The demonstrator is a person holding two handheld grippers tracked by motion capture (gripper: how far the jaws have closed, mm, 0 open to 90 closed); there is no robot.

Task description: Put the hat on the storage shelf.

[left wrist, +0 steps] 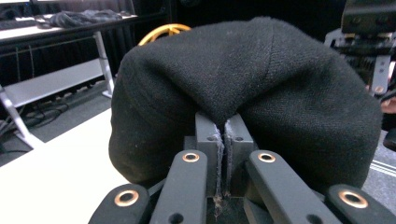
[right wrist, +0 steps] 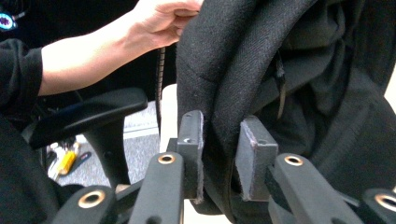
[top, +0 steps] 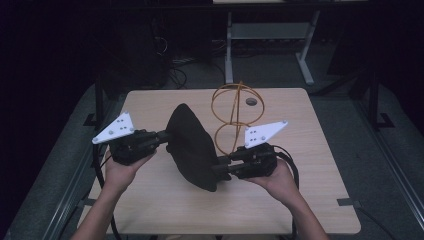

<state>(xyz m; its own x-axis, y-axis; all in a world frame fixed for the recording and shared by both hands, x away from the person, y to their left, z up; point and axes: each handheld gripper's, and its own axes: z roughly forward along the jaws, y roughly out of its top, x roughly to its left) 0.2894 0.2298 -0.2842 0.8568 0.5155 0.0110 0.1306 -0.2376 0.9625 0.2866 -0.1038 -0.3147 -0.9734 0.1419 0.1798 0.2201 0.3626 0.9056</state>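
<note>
Black wool hat (top: pixel 192 147) hangs above the table's (top: pixel 310 210) middle, left tongs (top: pixel 162 136) clamped tight on its edge, right tongs (top: pixel 222 167) slightly parted around the brim, stretching it toward the wire stand (top: pixel 232 117).

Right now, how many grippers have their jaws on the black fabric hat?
2. The left gripper pinches the black fabric hat at its left edge; the right gripper straddles its lower right edge, jaws slightly apart.

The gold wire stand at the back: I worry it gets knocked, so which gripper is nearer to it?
Right. The right gripper, at the black hat, sits just in front of the gold wire stand. The left gripper pinches the hat's far side, with the hat between it and the stand.
</note>
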